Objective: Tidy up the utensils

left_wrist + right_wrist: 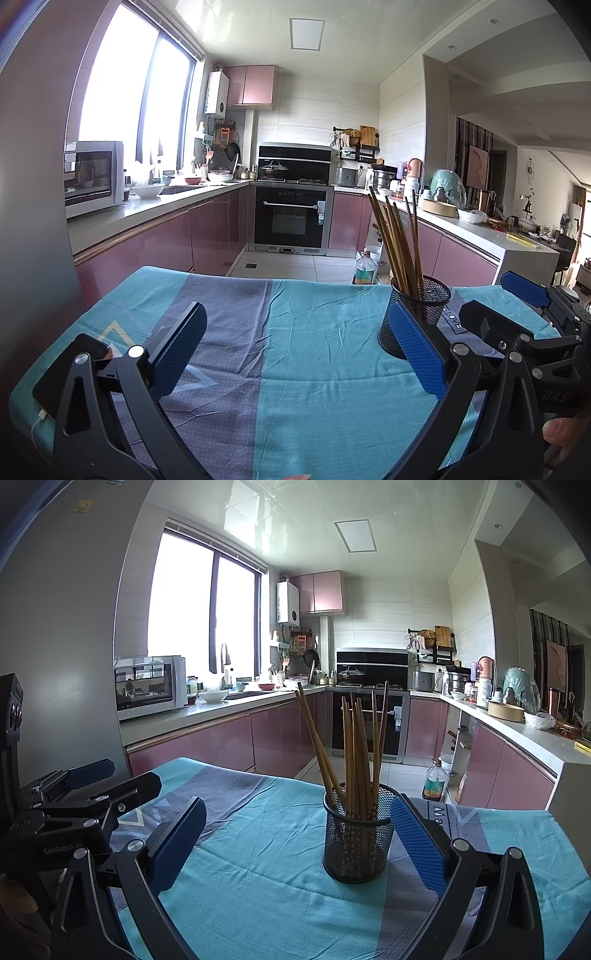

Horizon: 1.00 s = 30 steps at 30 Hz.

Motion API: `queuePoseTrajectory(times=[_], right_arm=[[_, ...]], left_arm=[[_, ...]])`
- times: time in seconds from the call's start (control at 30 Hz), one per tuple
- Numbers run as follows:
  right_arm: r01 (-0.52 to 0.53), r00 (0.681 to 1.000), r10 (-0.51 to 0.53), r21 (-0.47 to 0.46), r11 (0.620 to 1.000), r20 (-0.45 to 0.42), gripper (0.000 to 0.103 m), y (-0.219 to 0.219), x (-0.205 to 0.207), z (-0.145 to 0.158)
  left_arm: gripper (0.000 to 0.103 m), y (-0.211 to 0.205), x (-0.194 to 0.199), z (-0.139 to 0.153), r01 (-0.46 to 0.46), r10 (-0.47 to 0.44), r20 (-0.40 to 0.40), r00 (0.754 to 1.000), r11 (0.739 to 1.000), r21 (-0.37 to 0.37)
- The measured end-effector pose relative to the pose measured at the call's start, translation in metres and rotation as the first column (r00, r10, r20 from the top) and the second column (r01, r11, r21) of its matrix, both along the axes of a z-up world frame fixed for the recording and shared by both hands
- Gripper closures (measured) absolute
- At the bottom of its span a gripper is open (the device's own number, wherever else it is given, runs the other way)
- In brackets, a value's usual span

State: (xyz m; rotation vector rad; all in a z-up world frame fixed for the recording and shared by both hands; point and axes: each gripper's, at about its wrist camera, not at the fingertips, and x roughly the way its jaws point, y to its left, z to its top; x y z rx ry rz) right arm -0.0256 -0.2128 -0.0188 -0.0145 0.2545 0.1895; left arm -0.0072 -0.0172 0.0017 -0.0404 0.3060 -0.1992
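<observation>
Pink-cabinet kitchen behind, chopsticks stand gathered in a mesh cup on the cloth-covered bench; both grippers, left and right, hover with jaws wide and empty, sorting seemingly complete.

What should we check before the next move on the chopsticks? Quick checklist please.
1. Left gripper open and empty: ok, fingers wide apart, nothing between them.
2. Right gripper open and empty: ok, same.
3. Mesh holder upright on the cloth: ok.
4. Chopsticks all in the holder: ok for what shows; none lie loose on the visible cloth.
5. Grippers clear of each other: ok, side by side and apart in both views.
6. Phone at the cloth's left edge, behind the left gripper's finger: cannot tell whether they touch.
</observation>
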Motion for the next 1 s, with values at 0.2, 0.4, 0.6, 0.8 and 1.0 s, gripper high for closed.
queuePoseTrajectory(times=[0.2,0.4,0.6,0.8,1.0], right_arm=[[0.001,1.0,-0.001,0.002,1.0,-0.002,0.006,0.0002,0.0005,-0.0007],[0.004,1.0,-0.004,-0.001,1.0,0.0,0.006,0.0008,0.0006,-0.001],[0.002,1.0,-0.002,0.0,1.0,-0.001,0.006,0.0016,0.0004,-0.0013],[0.002,1.0,-0.002,0.0,1.0,-0.002,0.006,0.0018,0.0004,-0.0015],[0.001,1.0,-0.001,0.0,1.0,-0.005,0.006,0.002,0.0003,-0.0016]], left_arm=[[0.006,0.0001,-0.0001,0.0002,0.0,0.0,0.0,1.0,1.0,-0.001],[0.006,0.0002,-0.0002,-0.0002,0.001,-0.001,-0.001,1.0,1.0,0.0],[0.006,0.0004,0.0,-0.0003,0.001,-0.001,-0.002,1.0,1.0,-0.001],[0.006,0.0001,0.0,0.0,0.001,-0.001,-0.002,1.0,1.0,0.0],[0.006,0.0003,0.0,-0.0003,0.001,-0.001,-0.003,1.0,1.0,0.001]])
